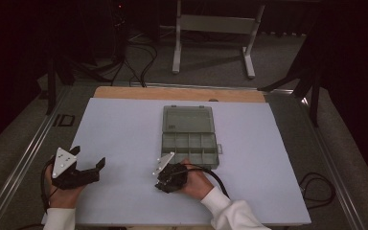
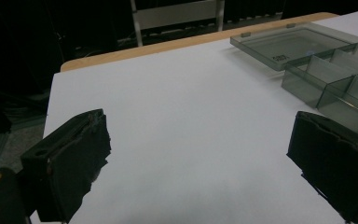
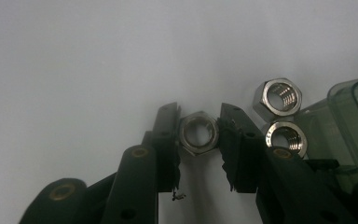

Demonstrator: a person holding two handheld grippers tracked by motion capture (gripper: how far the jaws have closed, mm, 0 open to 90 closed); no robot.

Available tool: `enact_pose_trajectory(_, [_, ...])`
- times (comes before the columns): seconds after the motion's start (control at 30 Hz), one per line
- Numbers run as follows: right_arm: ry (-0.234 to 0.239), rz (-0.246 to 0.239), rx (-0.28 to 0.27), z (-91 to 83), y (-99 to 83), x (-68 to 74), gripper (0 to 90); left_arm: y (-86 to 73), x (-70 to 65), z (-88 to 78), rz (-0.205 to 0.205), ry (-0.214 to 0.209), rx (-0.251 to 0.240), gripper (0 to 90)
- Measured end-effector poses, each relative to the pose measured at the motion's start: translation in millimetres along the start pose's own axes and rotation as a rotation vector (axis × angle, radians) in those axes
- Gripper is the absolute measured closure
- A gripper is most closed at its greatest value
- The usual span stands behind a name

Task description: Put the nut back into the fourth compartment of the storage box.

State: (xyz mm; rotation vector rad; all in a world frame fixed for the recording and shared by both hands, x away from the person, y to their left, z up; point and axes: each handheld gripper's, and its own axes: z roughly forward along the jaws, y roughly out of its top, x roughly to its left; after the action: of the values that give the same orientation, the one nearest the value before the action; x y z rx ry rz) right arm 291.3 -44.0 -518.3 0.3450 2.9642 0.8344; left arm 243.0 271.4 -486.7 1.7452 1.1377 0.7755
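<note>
A steel hex nut [image 3: 198, 133] lies flat on the white table, and the two black jaws of my right gripper [image 3: 199, 135] press on its opposite sides. Two more hex nuts [image 3: 277, 97] [image 3: 285, 137] lie just right of it, beside the corner of a clear grey compartment box [image 3: 354, 107]. In the high view the right gripper [image 1: 165, 184] points down at the table just in front of the box [image 1: 189, 143], whose lid [image 1: 188, 119] lies open toward the far side. My left gripper [image 1: 87, 156] rests at the near left, open and holding nothing [image 2: 196, 135].
The white table top [image 1: 124, 124] ends in a wooden strip [image 1: 172, 93] at the far edge. The box [image 2: 335, 79] has several empty compartments. A black cable [image 1: 316, 187] loops off the table's right side. A metal stand [image 1: 211, 28] is on the floor beyond.
</note>
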Motion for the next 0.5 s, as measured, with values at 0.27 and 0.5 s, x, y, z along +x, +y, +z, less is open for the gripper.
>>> enact_pose_trajectory(0.27, [-0.001, 0.010, 0.029, -0.2, 3.1, 0.5, 69.4, -0.1, -0.3, 0.2, 0.004, -0.002, 0.004, 5.4])
enact_pose_trajectory(0.5, [-0.017, 0.006, 0.026, -0.5, 3.3, 2.6, 70.0, -0.4, -0.4, 1.2, 0.003, -0.005, 0.004, 5.7])
